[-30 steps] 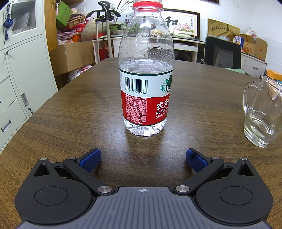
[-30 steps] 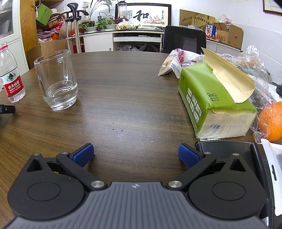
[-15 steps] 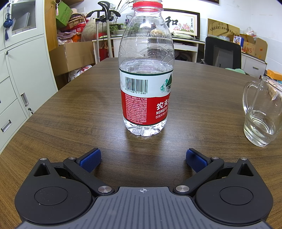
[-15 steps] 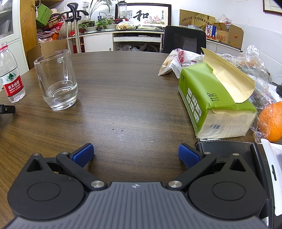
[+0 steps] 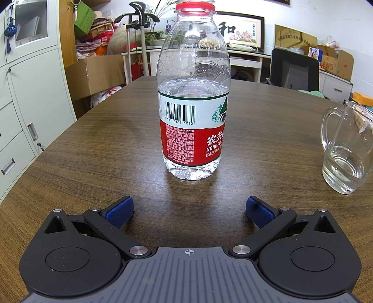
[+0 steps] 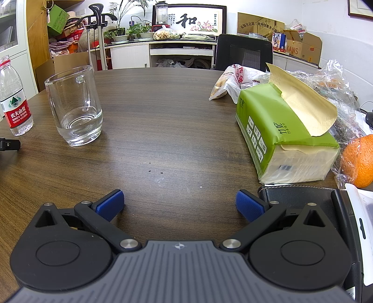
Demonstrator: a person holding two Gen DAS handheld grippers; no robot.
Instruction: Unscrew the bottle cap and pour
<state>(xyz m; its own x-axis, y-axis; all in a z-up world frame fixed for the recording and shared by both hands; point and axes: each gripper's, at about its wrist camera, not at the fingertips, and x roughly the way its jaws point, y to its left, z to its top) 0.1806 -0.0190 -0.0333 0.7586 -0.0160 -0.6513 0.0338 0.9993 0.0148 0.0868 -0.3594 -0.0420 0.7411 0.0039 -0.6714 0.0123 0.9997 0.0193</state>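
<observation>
Dark wood-grain table (image 5: 93, 144) stretches under both my tools. My left gripper (image 5: 189, 211) is spread wide, its blue pads (image 5: 119, 211) holding nothing, and the water bottle (image 5: 193, 98) stands upright straight ahead of it, near but untouched, with bare tabletop between. Its red cap (image 5: 195, 5) is on, and water fills it to about the top of the label. Off to the right of the bottle, well apart from it, sits the glass mug (image 5: 345, 149) with a little water in the bottom, handle turned toward the bottle.

My right gripper (image 6: 179, 205) is likewise spread wide and empty, resting low over open table. From that side the mug (image 6: 74, 107) stands ahead to the left, and the bottle (image 6: 14, 98) beyond it at the far left edge; nothing lies between my fingers and the mug. To my right is clutter: a green pack of tissues (image 6: 284, 135) with its flap torn up, a white plastic bag (image 6: 235, 79) behind it, crinkled clear wrap (image 6: 335, 84), an orange (image 6: 360, 160) in film, and a black leather case (image 6: 303, 193) just beside my right finger. A black chair (image 6: 243, 54) stands at the table's far end.
</observation>
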